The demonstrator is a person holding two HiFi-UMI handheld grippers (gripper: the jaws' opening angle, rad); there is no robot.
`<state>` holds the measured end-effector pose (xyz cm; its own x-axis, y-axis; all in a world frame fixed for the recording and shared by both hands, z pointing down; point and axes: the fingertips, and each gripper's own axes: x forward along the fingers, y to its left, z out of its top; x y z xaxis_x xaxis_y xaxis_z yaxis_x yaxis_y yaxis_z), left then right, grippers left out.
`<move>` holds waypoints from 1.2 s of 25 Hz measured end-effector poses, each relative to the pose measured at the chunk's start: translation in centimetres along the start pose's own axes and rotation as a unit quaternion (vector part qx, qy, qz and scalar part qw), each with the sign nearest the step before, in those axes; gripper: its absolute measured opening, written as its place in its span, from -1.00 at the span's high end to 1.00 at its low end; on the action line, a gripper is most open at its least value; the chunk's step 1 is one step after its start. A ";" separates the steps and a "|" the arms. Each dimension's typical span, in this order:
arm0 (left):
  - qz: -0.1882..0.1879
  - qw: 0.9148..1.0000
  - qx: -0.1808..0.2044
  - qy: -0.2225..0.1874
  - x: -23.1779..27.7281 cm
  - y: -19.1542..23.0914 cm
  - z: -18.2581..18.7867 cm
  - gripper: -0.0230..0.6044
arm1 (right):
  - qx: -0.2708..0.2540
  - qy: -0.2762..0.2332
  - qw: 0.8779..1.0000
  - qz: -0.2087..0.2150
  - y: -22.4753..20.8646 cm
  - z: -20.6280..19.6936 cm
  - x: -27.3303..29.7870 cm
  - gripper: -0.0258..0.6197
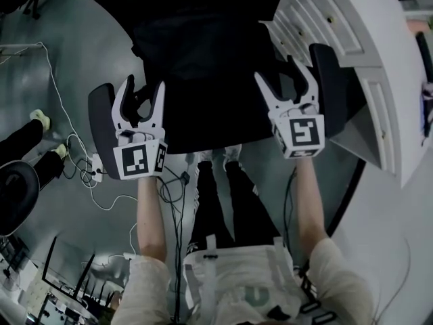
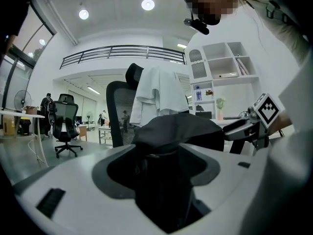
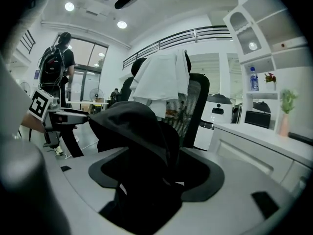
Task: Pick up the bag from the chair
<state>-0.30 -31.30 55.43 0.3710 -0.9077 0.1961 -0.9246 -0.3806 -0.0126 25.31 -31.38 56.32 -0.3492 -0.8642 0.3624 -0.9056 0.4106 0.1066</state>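
Observation:
A black bag (image 1: 203,59) lies on the seat of a black office chair (image 1: 101,124) and fills it between the two armrests. My left gripper (image 1: 144,87) hovers at the seat's front left corner, beside the left armrest, jaws spread. At the front right corner my right gripper (image 1: 276,71) is spread the same way. In the left gripper view the bag (image 2: 178,129) bulges just beyond the open jaws of the left gripper (image 2: 161,173). In the right gripper view the bag (image 3: 129,124) reaches into the gap of the right gripper (image 3: 156,180). Neither gripper holds anything.
A white garment (image 2: 156,94) hangs over the chair's backrest. A white cabinet (image 1: 358,53) with shelves stands close on the right. Cables (image 1: 71,147) trail over the floor at left, near a person's legs (image 1: 27,137). Another office chair (image 2: 63,124) stands further off.

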 end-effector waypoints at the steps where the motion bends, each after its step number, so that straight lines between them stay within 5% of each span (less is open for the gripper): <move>1: 0.006 1.000 0.002 0.000 -0.2 0.3 -0.1 0.08 | -0.001 0.002 1.000 0.000 -0.2 -0.2 0.1 -0.05; 10: 0.032 0.999 -0.004 0.024 1.2 2.1 -2.8 0.08 | -0.034 0.037 0.999 -0.003 -1.3 -2.7 1.5 -0.05; 16: 0.054 0.994 -0.007 0.096 3.4 4.0 -7.7 0.08 | -0.041 0.056 0.998 -0.007 -1.8 -4.3 3.1 -0.05; 22: 0.052 0.991 -0.008 0.122 5.6 5.1 -10.0 0.09 | -0.036 0.061 0.997 -0.011 -2.0 -6.2 4.8 -0.05; 30: -0.010 0.988 0.083 0.130 7.9 3.9 -10.1 0.08 | -0.042 0.057 0.998 0.005 -2.0 -6.7 7.0 -0.05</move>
<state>-1.81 -38.13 66.78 0.3349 -0.8318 0.4425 -0.8821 -0.4420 -0.1631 26.33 -36.33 64.86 -0.3239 -0.8238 0.4653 -0.8773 0.4456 0.1782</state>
